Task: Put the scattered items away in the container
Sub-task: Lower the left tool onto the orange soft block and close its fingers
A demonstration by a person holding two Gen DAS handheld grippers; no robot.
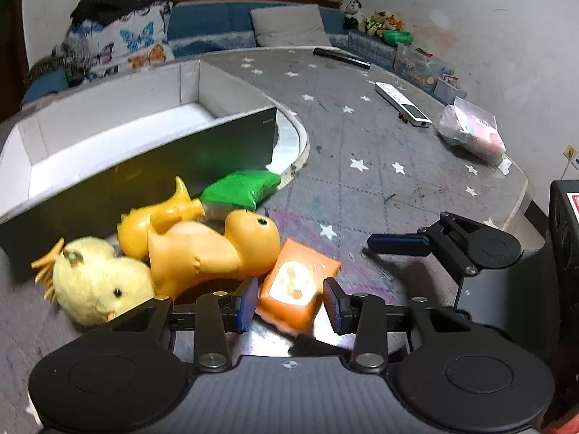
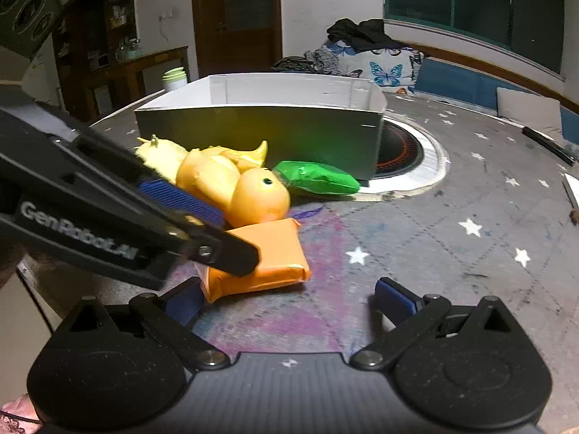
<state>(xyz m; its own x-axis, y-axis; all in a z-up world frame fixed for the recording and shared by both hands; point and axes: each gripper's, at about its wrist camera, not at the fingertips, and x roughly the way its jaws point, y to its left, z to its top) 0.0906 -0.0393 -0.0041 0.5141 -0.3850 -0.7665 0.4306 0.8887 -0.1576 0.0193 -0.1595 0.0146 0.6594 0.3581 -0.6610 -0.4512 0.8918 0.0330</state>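
Note:
An orange packet (image 1: 293, 285) lies flat on the star-patterned table between the fingers of my left gripper (image 1: 291, 305). The jaws stand wide, with a thin gap still showing at the right pad (image 1: 334, 305). In the right wrist view the left gripper's near finger crosses over the same orange packet (image 2: 267, 253). My right gripper (image 2: 289, 302) is open over bare table, and one of its fingers (image 1: 398, 246) shows in the left wrist view. An orange rubber toy (image 1: 202, 249), a yellow plush chick (image 1: 94, 282) and a green packet (image 1: 239, 190) lie against the box (image 1: 144, 173), which is white inside.
A round cooktop (image 2: 401, 148) is set into the table right of the box (image 2: 253, 133). Farther off lie a white remote (image 1: 403, 103), a black stick (image 1: 342, 57) and a plastic bag (image 1: 470, 133). A black speaker (image 1: 564, 253) stands at the right edge.

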